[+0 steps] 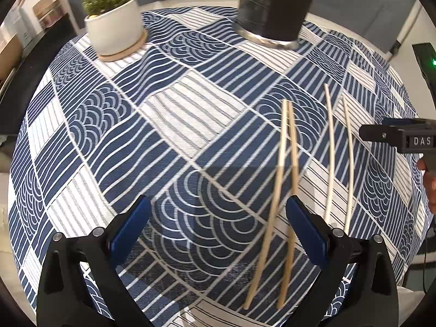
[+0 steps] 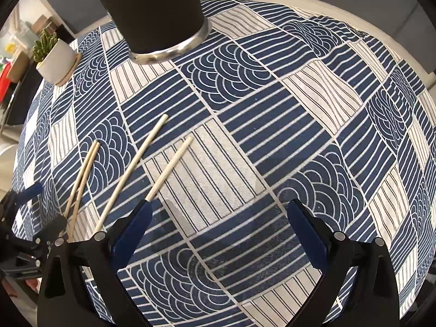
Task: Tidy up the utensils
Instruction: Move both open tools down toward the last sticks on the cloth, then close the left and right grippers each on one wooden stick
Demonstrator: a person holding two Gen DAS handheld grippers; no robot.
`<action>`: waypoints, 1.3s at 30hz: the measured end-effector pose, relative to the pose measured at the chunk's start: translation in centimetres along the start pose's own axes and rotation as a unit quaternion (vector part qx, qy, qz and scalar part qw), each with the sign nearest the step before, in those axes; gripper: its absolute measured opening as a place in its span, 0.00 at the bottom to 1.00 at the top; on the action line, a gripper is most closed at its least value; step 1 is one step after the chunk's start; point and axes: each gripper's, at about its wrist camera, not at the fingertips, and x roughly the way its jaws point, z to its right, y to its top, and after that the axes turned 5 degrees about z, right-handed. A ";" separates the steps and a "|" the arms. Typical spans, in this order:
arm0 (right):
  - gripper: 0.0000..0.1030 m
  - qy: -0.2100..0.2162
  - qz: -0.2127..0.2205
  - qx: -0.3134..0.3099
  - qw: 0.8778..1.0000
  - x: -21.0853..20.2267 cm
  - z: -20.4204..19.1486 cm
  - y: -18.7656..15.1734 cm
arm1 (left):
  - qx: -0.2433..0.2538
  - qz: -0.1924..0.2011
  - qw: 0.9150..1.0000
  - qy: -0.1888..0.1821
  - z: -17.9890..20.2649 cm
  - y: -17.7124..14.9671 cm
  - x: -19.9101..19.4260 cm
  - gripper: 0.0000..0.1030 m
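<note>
Left gripper [image 1: 218, 218]: blue-padded fingers [image 1: 130, 226] spread wide, pinching nothing, hovering over the blue-and-white patterned tablecloth [image 1: 169, 125]. Right finger pad just beside a darker pair of chopsticks [image 1: 283, 190], lying side by side, nearly touching at their far tips and fanning apart toward the near edge of the table. Further right, a paler pair of chopsticks [image 1: 331, 158], set a little apart from each other, roughly parallel. Beyond all four, toward the far edge, a dark cylindrical utensil holder with a metal base ring [image 1: 272, 13], standing upright. At the far left corner, a small green plant in a white pot [image 1: 114, 24] on a wooden saucer.

Right gripper [image 2: 218, 218]: fingers [image 2: 133, 226] likewise spread wide, holding nothing, above bare cloth. Left fingertip overlapping the near end of one pale chopstick [image 2: 171, 163] in the right wrist view; touching or above, cannot tell. Second pale chopstick [image 2: 133, 169] just to its left; darker pair [image 2: 84, 169] further left, near the left gripper.
</note>
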 end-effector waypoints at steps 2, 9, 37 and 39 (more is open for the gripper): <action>0.92 0.007 0.002 0.001 1.000 0.1 -0.8 0.0 | 0.001 0.001 1.000 0.010 -0.3 -0.1 0.0 0.94; 0.94 -0.045 -0.005 0.009 0.999 1.2 -3.2 -0.3 | 0.029 -0.013 0.999 0.027 0.4 0.2 0.8 0.96; 0.14 -0.055 -0.056 0.038 0.996 1.4 -1.0 4.5 | 0.090 -0.037 0.995 -0.012 -3.3 2.7 0.7 0.46; 0.05 -0.064 -0.048 0.041 0.996 1.3 -0.6 4.4 | 0.085 -0.037 0.996 -0.014 -4.2 2.6 0.5 0.30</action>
